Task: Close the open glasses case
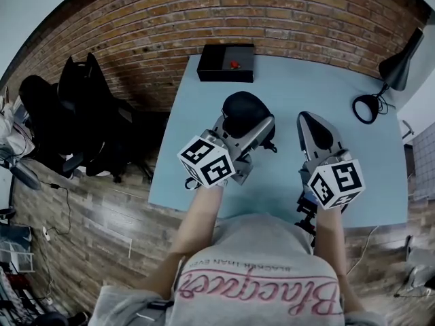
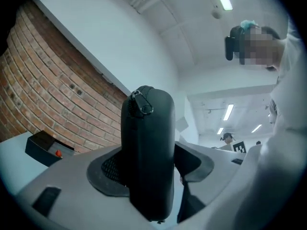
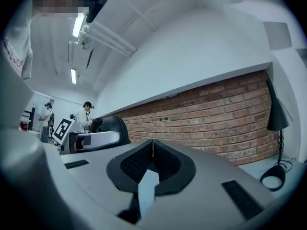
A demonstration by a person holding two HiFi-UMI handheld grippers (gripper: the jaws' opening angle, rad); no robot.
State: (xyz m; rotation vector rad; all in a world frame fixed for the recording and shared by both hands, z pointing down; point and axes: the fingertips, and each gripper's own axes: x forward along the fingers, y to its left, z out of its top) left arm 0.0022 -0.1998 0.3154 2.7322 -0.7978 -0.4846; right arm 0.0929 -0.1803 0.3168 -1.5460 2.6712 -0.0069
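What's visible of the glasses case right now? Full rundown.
The glasses case is a black, matte, rounded oblong, hard-shell by the look. A zip runs along its edge, with a metal pull at the upper end; it looks zipped shut. It stands end-up, clamped across its middle between the left gripper's jaws, over the blue table. The right gripper is shut, empty and apart from it.
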